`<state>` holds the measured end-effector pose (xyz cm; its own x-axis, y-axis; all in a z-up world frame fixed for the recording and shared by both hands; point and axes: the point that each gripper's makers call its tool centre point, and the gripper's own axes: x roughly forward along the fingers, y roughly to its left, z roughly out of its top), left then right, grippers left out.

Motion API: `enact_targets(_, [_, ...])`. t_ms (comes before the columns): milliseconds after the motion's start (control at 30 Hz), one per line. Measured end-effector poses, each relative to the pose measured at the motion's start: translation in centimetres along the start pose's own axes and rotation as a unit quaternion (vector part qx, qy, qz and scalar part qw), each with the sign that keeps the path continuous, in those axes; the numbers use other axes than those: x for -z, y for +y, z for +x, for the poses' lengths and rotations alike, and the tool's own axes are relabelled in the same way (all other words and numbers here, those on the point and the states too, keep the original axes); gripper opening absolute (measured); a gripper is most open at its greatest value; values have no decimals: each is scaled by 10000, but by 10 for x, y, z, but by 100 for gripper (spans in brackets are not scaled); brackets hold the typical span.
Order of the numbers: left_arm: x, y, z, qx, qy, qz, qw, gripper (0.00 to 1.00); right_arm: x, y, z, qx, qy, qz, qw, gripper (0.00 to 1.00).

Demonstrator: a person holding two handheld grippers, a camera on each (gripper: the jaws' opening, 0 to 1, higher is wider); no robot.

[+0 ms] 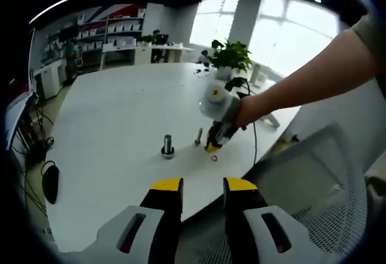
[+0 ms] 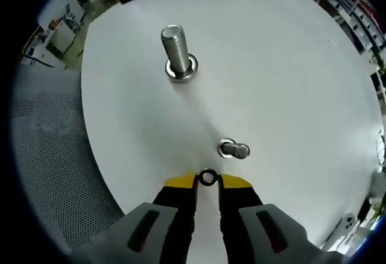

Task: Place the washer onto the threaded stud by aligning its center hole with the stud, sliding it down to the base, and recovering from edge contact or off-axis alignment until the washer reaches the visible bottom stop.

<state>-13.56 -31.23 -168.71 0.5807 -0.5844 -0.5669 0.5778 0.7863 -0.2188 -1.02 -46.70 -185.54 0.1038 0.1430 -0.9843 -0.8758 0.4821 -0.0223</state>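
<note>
The white worktop [image 1: 114,131] is broad and rounded; in the left gripper view its near edge curves just ahead of the left gripper [image 1: 202,187], and its far side runs back toward a potted plant [image 1: 230,56]. A grey mesh chair [image 1: 325,179] sits off the edge below the person's arm [image 1: 307,83], its back cut off by the view's border. Most of the surface is bare, with wide open room around the two bolts. The left gripper hangs short of the edge, off the worktop, its yellow-tipped fingers [image 1: 165,187] spread with nothing between them.

In the right gripper view, the large threaded stud [image 2: 175,50] stands upright on its wide base, well apart from the right gripper [image 2: 207,179]. A smaller bolt [image 2: 234,150] stands closer, just beyond the fingertips; its lower end is hard to read. The washer [image 2: 208,177] sits at the very tips of the right fingers [image 2: 181,182], which are drawn close on either side of it, pinching it; whether it also rests on the surface cannot be told. It is not on the stud.
</note>
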Motion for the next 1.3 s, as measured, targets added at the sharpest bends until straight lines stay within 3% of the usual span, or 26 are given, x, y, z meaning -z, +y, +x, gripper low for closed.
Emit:
enact_targets(300, [-2,1,-1,-23,-66,-39,10000,24,-1,-2,2,89,489,88,9987,14])
enact_targets(467, [-2,1,-1,-12,-56,-26,10000,24,1,1,0,300,548,179,9979,14])
enact_targets(567, [-1,2,-1,-29,-61,-41,10000,24,0,-1,0,429,270,278,9983,14])
enact_targets(700, [-1,2,-1,-51,-73,-46,9999,24,4,-1,-3,346,-408,931,9942,14])
enact_targets(733, [-1,2,-1,-52,-74,-45,9999,24,7,0,-3,269,-467,1297,9901,14])
enact_targets(833, [-1,2,-1,-37,-62,-42,10000,24,13,5,-6,23,-501,1880,9809,13])
enact_targets(967, [-1,2,-1,-39,-62,-43,10000,25,20,3,-9,203,-473,1600,9858,13])
enact_targets(1067, [-1,2,-1,-40,-60,-41,10000,25,18,1,-15,206,-594,1635,9845,13])
enact_targets(1300, [-1,1,0,-34,-28,-34,10000,25,-1,-3,-39,356,-1162,1536,9806,13])
